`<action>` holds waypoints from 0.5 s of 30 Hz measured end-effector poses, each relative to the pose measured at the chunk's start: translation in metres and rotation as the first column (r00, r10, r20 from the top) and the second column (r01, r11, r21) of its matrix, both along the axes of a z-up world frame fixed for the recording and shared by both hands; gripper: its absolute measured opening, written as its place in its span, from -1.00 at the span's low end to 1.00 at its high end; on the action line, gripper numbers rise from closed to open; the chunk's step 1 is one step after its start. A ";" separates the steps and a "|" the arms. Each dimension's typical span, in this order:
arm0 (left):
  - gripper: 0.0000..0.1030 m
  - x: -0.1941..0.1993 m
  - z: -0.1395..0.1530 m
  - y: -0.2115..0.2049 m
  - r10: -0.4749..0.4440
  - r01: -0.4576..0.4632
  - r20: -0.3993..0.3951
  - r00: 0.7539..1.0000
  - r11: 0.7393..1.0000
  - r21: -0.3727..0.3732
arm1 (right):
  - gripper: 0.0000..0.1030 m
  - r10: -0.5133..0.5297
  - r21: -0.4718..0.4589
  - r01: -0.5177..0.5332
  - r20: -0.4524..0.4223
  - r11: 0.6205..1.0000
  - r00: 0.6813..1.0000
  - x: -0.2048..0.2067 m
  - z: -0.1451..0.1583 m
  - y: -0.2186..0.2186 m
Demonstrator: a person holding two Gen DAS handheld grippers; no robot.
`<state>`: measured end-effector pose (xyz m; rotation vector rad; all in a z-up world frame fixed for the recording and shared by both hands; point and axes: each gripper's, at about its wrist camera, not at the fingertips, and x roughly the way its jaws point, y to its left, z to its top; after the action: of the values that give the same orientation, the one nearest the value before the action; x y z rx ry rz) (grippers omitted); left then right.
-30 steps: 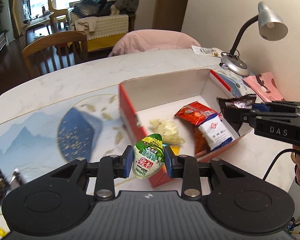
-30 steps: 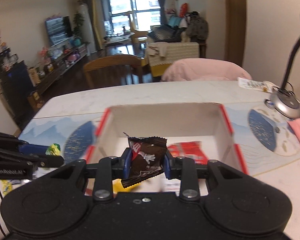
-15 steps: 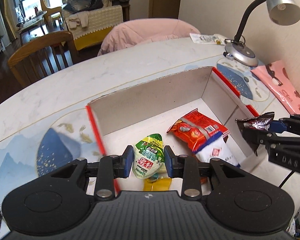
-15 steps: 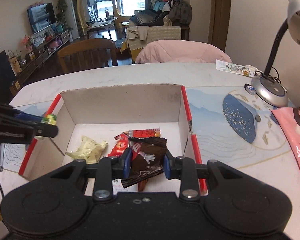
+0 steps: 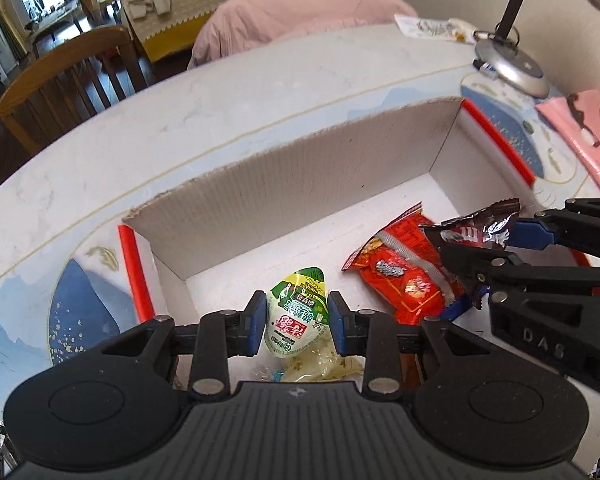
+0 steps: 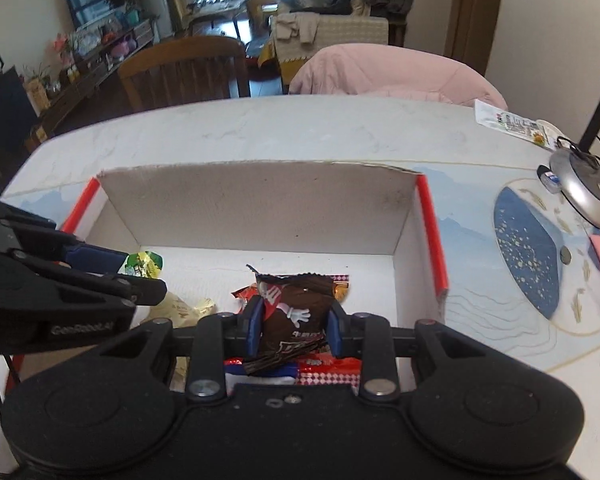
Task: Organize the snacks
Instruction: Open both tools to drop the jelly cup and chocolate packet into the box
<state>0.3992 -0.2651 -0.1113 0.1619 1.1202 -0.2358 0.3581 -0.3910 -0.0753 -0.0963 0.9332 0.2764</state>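
Corrugated cardboard, red-edged, forms the open box that anchors everything. Above its floor, the left gripper pinches a green-and-white pouch, and the right gripper clamps a brown candy packet. Both hang over the red snack bag inside, probably for dropping.

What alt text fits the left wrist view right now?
The left tool grips a green-and-white snack packet above an open cardboard box that holds a red snack bag. At right, the right tool holds a brown candy packet over the same box.
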 end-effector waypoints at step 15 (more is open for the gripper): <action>-0.33 0.009 -0.016 0.000 0.001 -0.003 -0.108 0.994 1.000 -0.022 | -0.39 0.008 0.024 -0.006 -0.053 1.000 0.999 0.003 -0.010 -0.001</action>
<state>0.4084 -0.2652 -0.1277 0.1290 1.2250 -0.2575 0.3613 -0.3919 -0.0856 -0.0708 0.9819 0.2975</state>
